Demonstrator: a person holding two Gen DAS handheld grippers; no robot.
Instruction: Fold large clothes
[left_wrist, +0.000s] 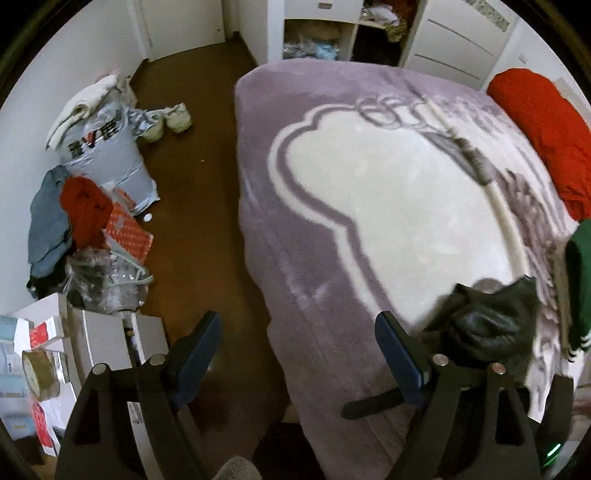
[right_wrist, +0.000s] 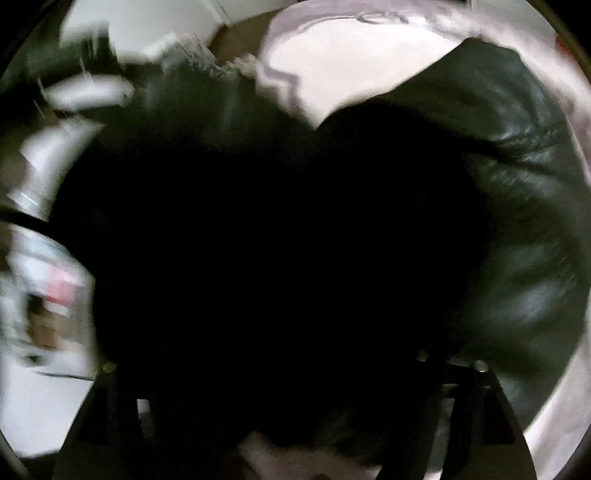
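A black leather jacket (left_wrist: 487, 321) lies bunched on the near right part of a lilac and white blanket (left_wrist: 369, 184) that covers the bed. My left gripper (left_wrist: 299, 347) is open over the bed's near left edge, with nothing between its fingers and the jacket just to its right. In the blurred right wrist view the same jacket (right_wrist: 517, 166) and its dark lining fill most of the picture. The lining hides the right gripper's fingers, so only part of its frame (right_wrist: 480, 387) shows at the bottom.
A red garment (left_wrist: 535, 122) and a green one (left_wrist: 580, 277) lie along the bed's right side. On the brown floor to the left are a clothes pile (left_wrist: 92, 155), white shoes (left_wrist: 170, 122), plastic bags (left_wrist: 110, 280) and boxes (left_wrist: 44, 332). A white wardrobe (left_wrist: 443, 44) stands beyond the bed.
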